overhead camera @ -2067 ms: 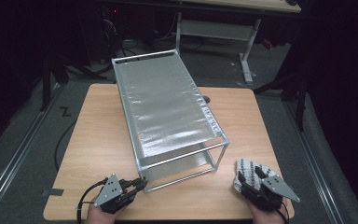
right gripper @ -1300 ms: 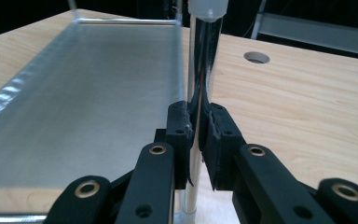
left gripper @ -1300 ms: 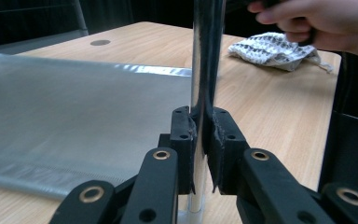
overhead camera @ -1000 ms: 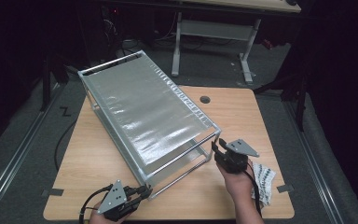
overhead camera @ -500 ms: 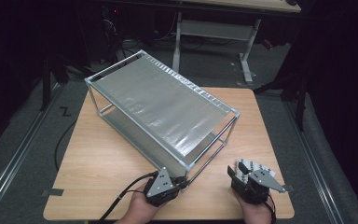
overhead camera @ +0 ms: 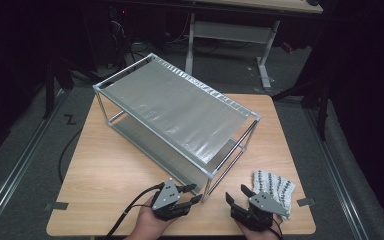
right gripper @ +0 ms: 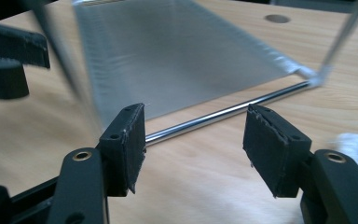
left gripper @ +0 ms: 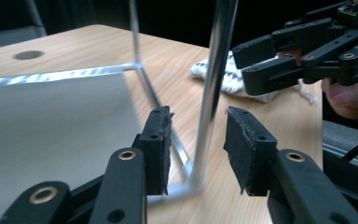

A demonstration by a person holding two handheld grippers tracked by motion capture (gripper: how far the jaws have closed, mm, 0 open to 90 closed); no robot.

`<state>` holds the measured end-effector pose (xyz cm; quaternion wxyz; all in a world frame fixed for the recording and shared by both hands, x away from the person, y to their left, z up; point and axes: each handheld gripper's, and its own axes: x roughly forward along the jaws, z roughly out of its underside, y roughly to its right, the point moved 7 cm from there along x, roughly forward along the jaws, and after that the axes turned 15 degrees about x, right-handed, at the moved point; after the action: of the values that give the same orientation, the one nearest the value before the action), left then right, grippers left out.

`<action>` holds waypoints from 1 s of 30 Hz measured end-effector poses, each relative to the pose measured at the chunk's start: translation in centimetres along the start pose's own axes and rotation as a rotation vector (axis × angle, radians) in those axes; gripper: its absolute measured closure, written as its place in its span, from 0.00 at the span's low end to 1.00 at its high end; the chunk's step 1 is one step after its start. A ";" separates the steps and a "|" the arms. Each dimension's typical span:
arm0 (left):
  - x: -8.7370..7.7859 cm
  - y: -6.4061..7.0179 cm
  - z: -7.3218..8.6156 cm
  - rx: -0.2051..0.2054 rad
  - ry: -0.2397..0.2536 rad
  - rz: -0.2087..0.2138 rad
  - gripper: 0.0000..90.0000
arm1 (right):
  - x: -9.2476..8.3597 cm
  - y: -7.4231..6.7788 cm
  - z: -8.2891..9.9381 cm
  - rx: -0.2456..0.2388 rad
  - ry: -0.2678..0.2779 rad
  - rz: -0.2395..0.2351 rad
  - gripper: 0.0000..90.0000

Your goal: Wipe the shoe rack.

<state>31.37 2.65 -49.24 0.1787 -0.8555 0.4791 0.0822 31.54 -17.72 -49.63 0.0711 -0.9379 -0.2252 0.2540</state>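
Rack (overhead camera: 180, 107) of silver metal, two shelves, set slantwise across middle of wooden table (overhead camera: 105, 175); far end toward upper left, near corner post (overhead camera: 207, 187) down by front edge, between both grippers.

Left gripper (overhead camera: 192, 192) low at front edge, held in hand (overhead camera: 147, 225), jaws pointing right at near corner post. Jaws just been opening; now spread. In left gripper view, post (left gripper: 212, 98) upright in gap between pads, clear of both, foot of post and lower shelf (left gripper: 51, 130) just beyond. No pinch.

Right gripper (overhead camera: 237, 195) just right of same post, apart from it, jaws aimed toward rack. Jaws just been opening too; now wide apart with nothing between pads. In right gripper view, lower rail (right gripper: 223, 114) of rack lying level across table beyond pads, untouched; shelf sheet (right gripper: 177, 56) behind it.

White cloth (overhead camera: 275, 187) with dark dot pattern flat on table, close behind right gripper, partly under it, near right front corner. Same cloth (left gripper: 242, 84) visible in left gripper view past the post.
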 end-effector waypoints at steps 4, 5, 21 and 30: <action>-3.3 -1.9 2.1 0.005 -0.037 -0.086 0.65 | 0.1 -1.7 0.6 -0.022 -0.013 -0.035 0.43; -4.0 -2.4 2.7 -0.007 -0.040 -0.109 0.65 | 0.2 -2.1 0.7 -0.026 -0.015 -0.047 0.43; -8.5 -5.4 6.1 -0.113 -0.082 -0.300 0.64 | 2.9 -6.4 -1.0 -0.104 0.026 -0.181 0.74; -8.2 -6.0 6.2 -0.124 -0.082 -0.309 0.63 | 2.4 -5.7 -1.0 -0.130 0.034 -0.177 0.90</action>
<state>32.30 14.39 -50.99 0.1555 -0.9242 0.3281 0.1182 31.68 -11.58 -48.42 0.0361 -0.9212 -0.3217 0.2159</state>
